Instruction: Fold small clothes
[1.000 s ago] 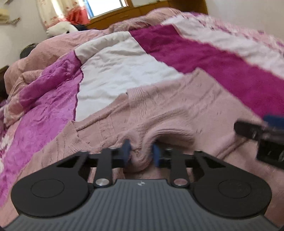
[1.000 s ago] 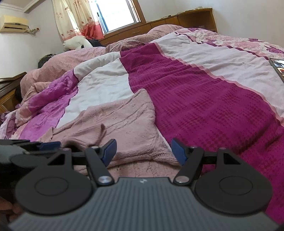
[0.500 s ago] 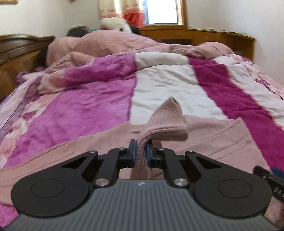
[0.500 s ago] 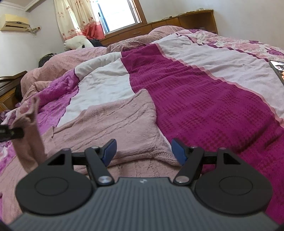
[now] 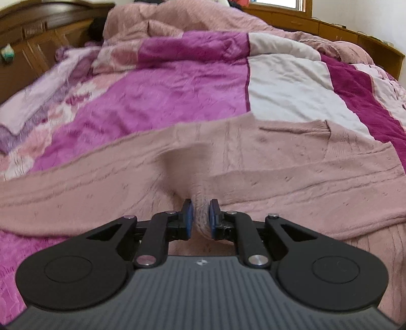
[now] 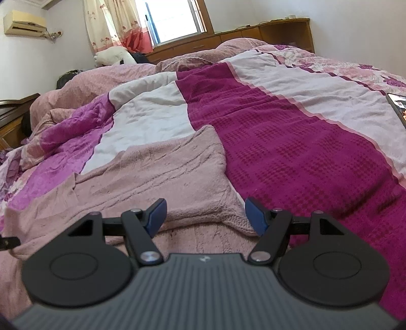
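Fingers first: on my left gripper the blue pads are clamped on a bunched fold of the pink knit sweater, pinching the fabric so I can carry that part across the garment. I judge this to be a sleeve or side edge being brought over for a fold, though blur around the pinched cloth keeps me from saying which. My right gripper hovers low over the sweater's near hem with its fingers wide apart and nothing between them; I read it as waiting, placed to pin or take the cloth next. Beyond both tools the sweater lies spread flat on the bed, on a patchwork blanket of magenta, purple and white panels. Farther back I see rumpled pink bedding, and a window on the far wall.
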